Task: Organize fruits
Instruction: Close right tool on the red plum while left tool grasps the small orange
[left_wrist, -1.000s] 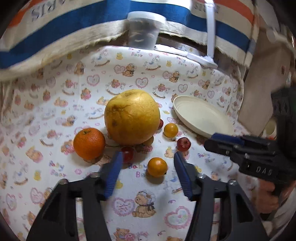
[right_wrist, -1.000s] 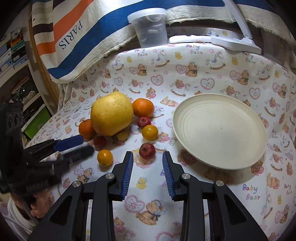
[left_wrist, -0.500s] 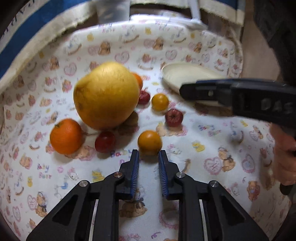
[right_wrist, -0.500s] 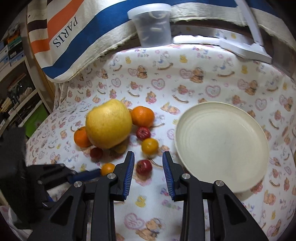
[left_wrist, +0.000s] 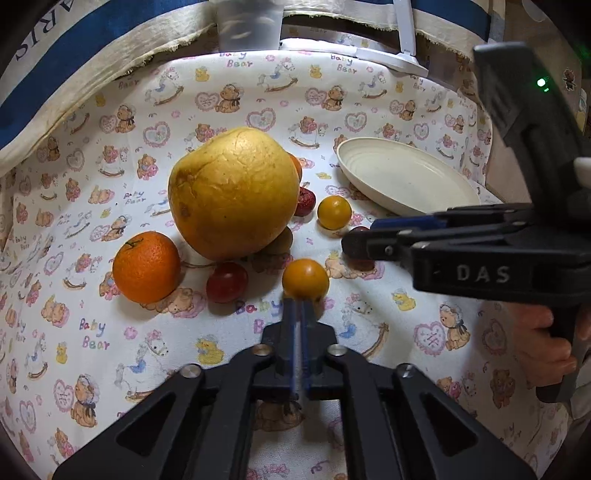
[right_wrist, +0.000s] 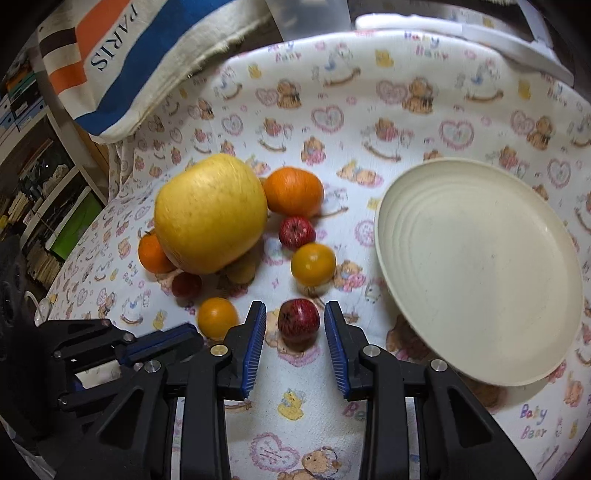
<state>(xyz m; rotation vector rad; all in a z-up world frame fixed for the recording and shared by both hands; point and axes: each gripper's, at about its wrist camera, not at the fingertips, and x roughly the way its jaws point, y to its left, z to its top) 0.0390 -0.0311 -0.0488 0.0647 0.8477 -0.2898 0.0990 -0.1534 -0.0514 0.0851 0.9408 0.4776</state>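
Observation:
A big yellow pomelo (left_wrist: 234, 192) (right_wrist: 210, 214) lies on the bear-print cloth with oranges (left_wrist: 146, 271) (right_wrist: 293, 192) and small fruits around it. My left gripper (left_wrist: 297, 301) (right_wrist: 184, 336) has its jaws together with nothing between them. Its tips are right at the near side of a small orange fruit (left_wrist: 305, 279) (right_wrist: 217, 317). My right gripper (right_wrist: 295, 306) (left_wrist: 354, 243) is open, and a small red fruit (right_wrist: 298, 319) sits between its blue pads without touching them. A cream plate (right_wrist: 480, 266) (left_wrist: 406, 181), with nothing on it, lies to the right.
A red cherry tomato (left_wrist: 226, 282), a yellow-orange fruit (right_wrist: 313, 264) and another red fruit (right_wrist: 296, 232) lie close by. A striped cloth (right_wrist: 122, 74), a clear tub (left_wrist: 247, 22) and a white lamp base (left_wrist: 391, 59) line the back. Shelves (right_wrist: 37, 184) stand at the left.
My left gripper's jaws went from wide apart to together and came up to the small orange fruit. My right gripper moved forward and down, so the red fruit now sits between its fingers.

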